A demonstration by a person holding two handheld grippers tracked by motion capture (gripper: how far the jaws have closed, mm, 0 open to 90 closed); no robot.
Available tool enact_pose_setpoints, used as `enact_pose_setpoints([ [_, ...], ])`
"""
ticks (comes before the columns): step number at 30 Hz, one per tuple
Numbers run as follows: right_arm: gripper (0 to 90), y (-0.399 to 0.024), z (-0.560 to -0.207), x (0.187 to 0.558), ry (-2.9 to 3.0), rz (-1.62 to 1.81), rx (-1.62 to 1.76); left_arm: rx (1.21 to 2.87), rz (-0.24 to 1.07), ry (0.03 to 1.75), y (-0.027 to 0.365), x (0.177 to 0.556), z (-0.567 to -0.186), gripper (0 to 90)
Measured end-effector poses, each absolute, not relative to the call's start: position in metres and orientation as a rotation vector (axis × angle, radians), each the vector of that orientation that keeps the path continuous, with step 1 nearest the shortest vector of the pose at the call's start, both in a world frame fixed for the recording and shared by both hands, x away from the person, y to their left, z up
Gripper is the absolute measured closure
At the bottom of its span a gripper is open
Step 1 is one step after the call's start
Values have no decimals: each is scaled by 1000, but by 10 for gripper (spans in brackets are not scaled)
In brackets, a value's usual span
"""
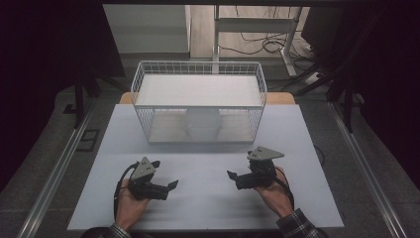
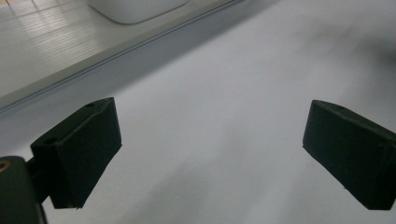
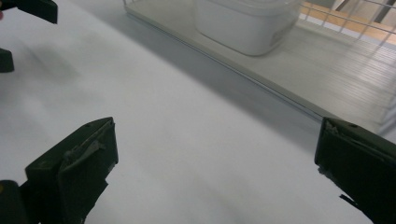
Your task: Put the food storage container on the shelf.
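A white wire-mesh basket [image 1: 143, 82] with a flat white shelf stands at the far side of the pale grey surface [image 1: 208, 198], a white rounded plastic container [image 1: 202, 124] inside. Nearer, the left gripper [image 1: 171, 185] and right gripper [image 1: 231, 174] face each other well apart, jaws wide open, holding nothing.

White lidded tub [image 1: 202, 124], upright, inside wire basket [image 1: 143, 79] (on its floor), table's far side
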State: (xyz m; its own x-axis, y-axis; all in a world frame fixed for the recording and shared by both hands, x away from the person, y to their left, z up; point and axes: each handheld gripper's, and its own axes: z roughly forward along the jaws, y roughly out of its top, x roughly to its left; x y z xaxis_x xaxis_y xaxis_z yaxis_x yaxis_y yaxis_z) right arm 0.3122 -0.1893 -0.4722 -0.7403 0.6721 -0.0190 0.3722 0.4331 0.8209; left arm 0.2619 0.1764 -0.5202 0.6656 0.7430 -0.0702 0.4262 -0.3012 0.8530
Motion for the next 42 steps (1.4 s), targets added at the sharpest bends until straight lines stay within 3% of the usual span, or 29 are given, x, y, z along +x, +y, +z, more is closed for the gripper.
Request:
enact_pose_setpoints([
  [42,0,-265,-501,276,2269,1058,1069,1967,406,927,175,264,-524,41],
])
